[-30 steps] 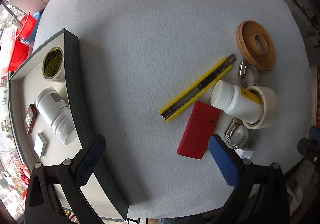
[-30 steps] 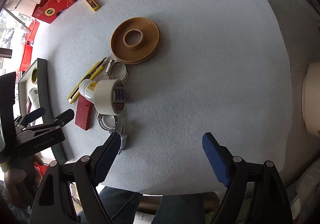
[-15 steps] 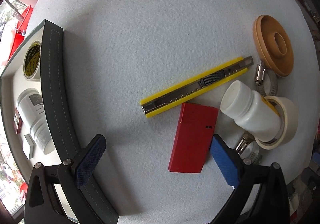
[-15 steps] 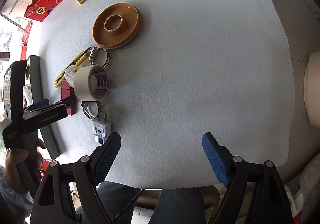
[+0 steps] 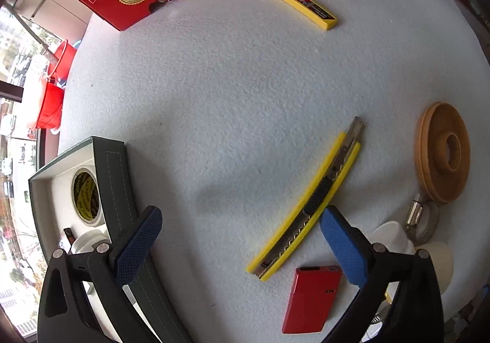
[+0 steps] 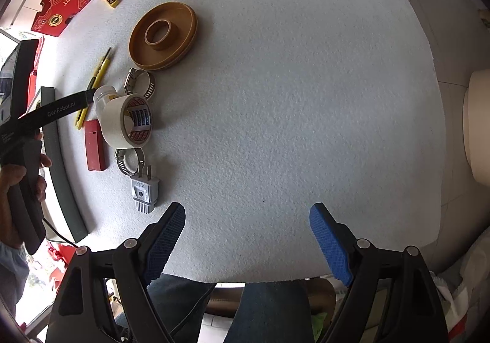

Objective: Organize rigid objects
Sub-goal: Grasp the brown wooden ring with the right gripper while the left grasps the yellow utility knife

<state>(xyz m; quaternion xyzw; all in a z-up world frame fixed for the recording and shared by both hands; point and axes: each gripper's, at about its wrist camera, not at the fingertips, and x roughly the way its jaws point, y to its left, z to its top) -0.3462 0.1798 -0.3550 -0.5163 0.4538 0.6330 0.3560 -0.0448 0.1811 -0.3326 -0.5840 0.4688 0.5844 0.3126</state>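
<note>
Left wrist view: left gripper (image 5: 239, 246) spread wide, holding nothing, above the table (image 5: 232, 97); yellow knife (image 5: 312, 202) just beside its right finger, red lighter (image 5: 312, 300) below, tray (image 5: 116, 177) at left.

Right wrist view: right gripper (image 6: 245, 238) spread wide, holding nothing; tape roll (image 6: 128, 122), plug (image 6: 144, 189) off left.

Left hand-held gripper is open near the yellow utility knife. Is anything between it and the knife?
Nothing visible does. The left hand-held gripper hangs open over bare table, and the yellow utility knife lies flat beside its right finger. The red lighter lies nearer, off that path.
</note>
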